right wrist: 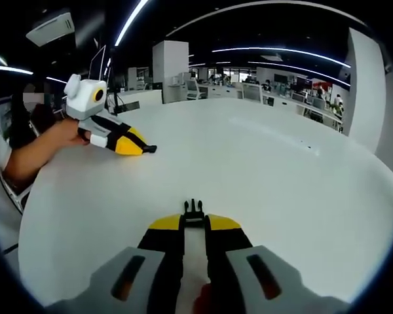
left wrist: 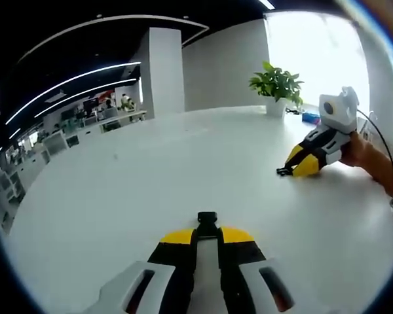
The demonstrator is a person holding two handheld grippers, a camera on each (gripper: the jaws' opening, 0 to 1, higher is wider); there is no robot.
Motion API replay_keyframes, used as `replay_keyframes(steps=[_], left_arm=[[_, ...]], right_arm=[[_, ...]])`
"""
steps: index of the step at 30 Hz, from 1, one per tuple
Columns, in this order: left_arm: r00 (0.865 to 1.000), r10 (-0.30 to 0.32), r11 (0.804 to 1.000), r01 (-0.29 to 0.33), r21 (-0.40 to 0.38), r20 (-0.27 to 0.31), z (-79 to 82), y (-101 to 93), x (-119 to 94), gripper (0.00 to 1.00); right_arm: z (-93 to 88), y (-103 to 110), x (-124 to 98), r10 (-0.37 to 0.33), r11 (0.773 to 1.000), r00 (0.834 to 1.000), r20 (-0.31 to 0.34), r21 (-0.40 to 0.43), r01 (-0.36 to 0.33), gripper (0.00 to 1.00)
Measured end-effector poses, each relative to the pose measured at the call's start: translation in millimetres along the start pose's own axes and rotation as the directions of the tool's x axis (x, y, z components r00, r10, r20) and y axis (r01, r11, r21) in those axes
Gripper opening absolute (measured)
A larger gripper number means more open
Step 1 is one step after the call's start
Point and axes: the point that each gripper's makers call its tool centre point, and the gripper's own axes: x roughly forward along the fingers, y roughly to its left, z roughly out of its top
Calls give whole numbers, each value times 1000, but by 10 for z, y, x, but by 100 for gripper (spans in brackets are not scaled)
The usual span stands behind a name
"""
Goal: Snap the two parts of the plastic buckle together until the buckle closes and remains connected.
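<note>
Approach step: left gripper [left wrist: 207,226] clamped on socket half [left wrist: 207,218], right gripper [right wrist: 194,216] apparently on pronged half [right wrist: 194,208], well apart above counter [left wrist: 183,170]; next, align and press together.

my right gripper [right wrist: 194,219] rises from six o'clock, its yellow-tipped jaws closed on a small black pronged buckle piece [right wrist: 194,210] that sticks out past the tips toward twelve. the white table [right wrist: 281,190] spreads under it in every direction. at ten o'clock the left gripper [right wrist: 144,150] lies low over the table, pointing toward three, a hand [right wrist: 64,133] wrapped around its body; a small dark bit shows at its tips, too small for me to make out, and i can't tell how those jaws stand. the two grippers sit well apart
</note>
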Motion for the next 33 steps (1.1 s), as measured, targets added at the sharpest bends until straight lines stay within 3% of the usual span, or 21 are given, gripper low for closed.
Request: replay_keyframes(steps=[10,33], left_arm=[[996,-85,996,85,27,-30,7,-69,5,12],[984,-161,981,168,101,-71,11,-125,3,12]], right_arm=[[-7,0,-7,23,1000,1000,-20,6,-23,12],[-1,6,44,81,996,995,-65,-23,-83,12]])
